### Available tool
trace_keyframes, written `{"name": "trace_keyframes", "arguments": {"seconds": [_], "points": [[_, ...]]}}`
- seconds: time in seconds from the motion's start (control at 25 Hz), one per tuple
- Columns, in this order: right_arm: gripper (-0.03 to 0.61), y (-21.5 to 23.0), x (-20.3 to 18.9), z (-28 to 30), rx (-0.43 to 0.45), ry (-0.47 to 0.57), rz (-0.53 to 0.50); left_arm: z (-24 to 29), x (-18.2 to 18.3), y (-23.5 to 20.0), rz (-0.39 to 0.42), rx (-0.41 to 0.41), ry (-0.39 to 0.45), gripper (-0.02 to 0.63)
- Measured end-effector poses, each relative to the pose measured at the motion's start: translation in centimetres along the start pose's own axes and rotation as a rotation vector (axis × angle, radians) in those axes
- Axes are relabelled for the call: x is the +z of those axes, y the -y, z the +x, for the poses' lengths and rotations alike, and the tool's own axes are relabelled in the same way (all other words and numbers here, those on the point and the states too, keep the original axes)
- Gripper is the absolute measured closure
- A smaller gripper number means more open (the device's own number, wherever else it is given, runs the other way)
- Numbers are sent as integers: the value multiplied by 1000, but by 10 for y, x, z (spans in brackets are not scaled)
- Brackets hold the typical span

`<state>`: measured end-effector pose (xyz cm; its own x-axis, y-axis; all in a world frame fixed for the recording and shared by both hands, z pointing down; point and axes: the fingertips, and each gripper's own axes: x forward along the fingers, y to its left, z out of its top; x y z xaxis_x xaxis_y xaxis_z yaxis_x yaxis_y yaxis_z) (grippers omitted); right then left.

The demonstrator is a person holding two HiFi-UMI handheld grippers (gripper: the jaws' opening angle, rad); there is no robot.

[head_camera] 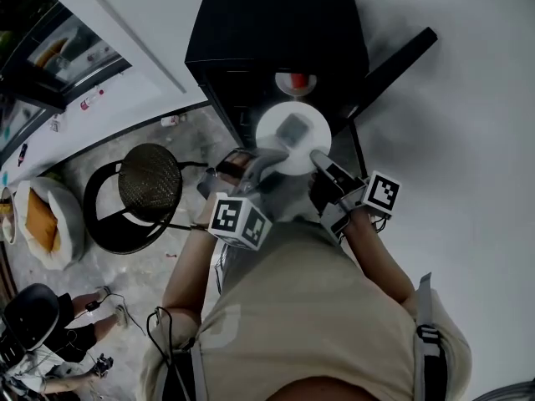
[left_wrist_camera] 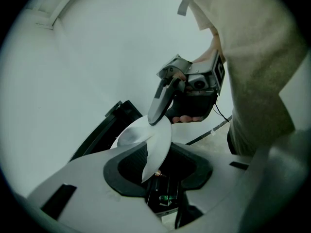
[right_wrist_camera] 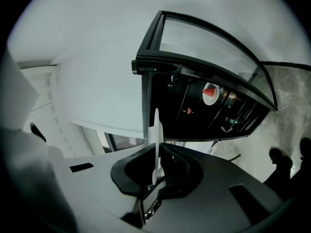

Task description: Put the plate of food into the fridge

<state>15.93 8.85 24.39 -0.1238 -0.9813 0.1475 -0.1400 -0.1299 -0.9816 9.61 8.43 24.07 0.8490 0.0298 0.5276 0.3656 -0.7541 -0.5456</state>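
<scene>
Here, the right gripper [right_wrist_camera: 156,171] is pinched almost closed on the rim of the white plate [head_camera: 269,132]. Its own view shows the plate edge-on, a thin upright sliver between the jaws. The left gripper [left_wrist_camera: 158,159] clamps the opposite rim with its jaws set a little wider. In its view the plate slants away toward the right gripper, which bites the far edge, with a few fingertips of the person's hand [left_wrist_camera: 187,118] showing beneath it.

The plate hangs in the air between the two grippers, just in front of the open fridge [head_camera: 276,23] and not inside it. In the head view a grey patch [head_camera: 294,129] lies on the plate, but what food it is cannot be made out. In the gripper views the plate's top is too oblique to show it clearly.

The person's beige torso fills the near part of the head view and hides the lower arms and much of both handles.

The fridge interior is dark. A red-and-white item [right_wrist_camera: 210,92] sits on a shelf, and the small things beside it are too dim to name. The fridge door [head_camera: 401,53] stands open to the right.

Left of the fridge is a black chair [head_camera: 150,182] with a round mesh seat. Farther left, a pale cushion [head_camera: 42,215] is cut off by the picture's edge. In the near left corner a second person [head_camera: 38,324] is only partly in view.
</scene>
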Motion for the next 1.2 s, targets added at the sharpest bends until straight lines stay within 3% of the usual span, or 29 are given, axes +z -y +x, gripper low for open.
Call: {"name": "trace_keyframes", "arguments": {"seconds": [0.6, 1.2], "points": [[545, 26, -7, -63, -31, -65, 10, 12, 37, 58, -46, -5, -108, 482], [546, 52, -58, -70, -17, -230, 31, -26, 15, 108, -192, 68, -262, 468]]}}
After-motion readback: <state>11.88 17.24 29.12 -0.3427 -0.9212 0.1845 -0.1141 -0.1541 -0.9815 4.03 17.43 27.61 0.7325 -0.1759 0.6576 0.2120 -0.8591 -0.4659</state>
